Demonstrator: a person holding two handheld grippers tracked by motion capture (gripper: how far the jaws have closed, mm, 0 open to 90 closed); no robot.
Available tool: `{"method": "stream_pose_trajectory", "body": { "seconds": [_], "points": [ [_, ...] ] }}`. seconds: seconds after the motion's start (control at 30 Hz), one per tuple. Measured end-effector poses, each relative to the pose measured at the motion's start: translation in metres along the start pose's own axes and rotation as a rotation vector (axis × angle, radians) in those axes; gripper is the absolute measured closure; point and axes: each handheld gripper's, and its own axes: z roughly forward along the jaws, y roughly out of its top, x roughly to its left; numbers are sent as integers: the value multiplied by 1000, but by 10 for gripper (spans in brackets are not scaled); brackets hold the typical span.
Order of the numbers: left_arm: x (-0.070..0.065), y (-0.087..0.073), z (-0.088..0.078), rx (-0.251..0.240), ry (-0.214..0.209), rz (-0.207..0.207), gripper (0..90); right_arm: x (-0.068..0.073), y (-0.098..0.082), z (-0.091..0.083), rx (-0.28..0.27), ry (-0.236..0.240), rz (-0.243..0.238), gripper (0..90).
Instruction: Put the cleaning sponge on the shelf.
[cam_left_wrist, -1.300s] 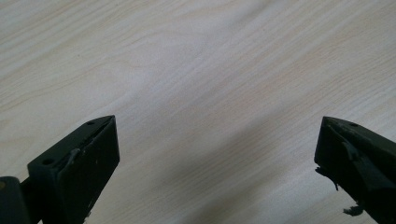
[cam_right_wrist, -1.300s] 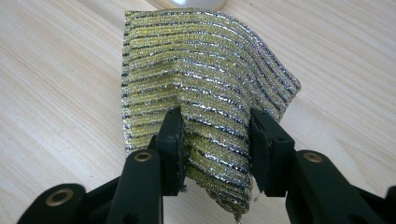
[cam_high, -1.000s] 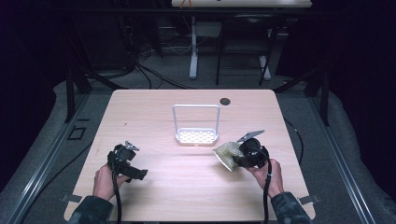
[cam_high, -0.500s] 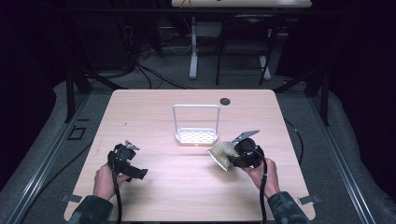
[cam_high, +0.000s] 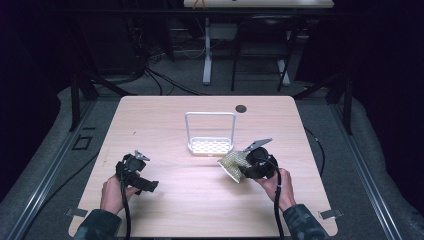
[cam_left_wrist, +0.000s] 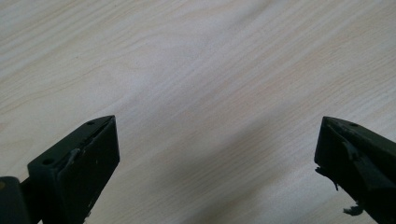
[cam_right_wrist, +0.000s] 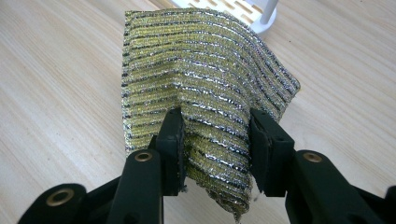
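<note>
A yellow and silver striped scrubbing sponge is pinched between the jaws of my right gripper. From above, the sponge hangs just off the table at the front right, in front of a white rack with a perforated base and a tall wire loop. The rack's foot shows just beyond the sponge in the right gripper view. My right gripper is held by a hand. At the front left, my left gripper is open over bare wood, its jaws wide apart with nothing between them.
A light wooden table carries a small dark round hole near its far edge. Cables trail from both grippers toward the person. Dark floor, table legs and cords lie beyond the far edge.
My right gripper has moved a little left and toward the rack with the sponge in it. The left gripper has stayed where it was.
</note>
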Motion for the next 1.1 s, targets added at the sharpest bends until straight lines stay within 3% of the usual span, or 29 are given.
{"method": "stream_pose_trajectory", "body": {
  "seconds": [0.63, 1.1],
  "points": [
    [0, 0, 1, -14, -20, -13, 0, 16, 17, 12, -9, 27, -44, 607],
    [1, 0, 0, -16, -17, -8, 0, 28, 33, 27, -18, 8, -95, 606]
  ]
}}
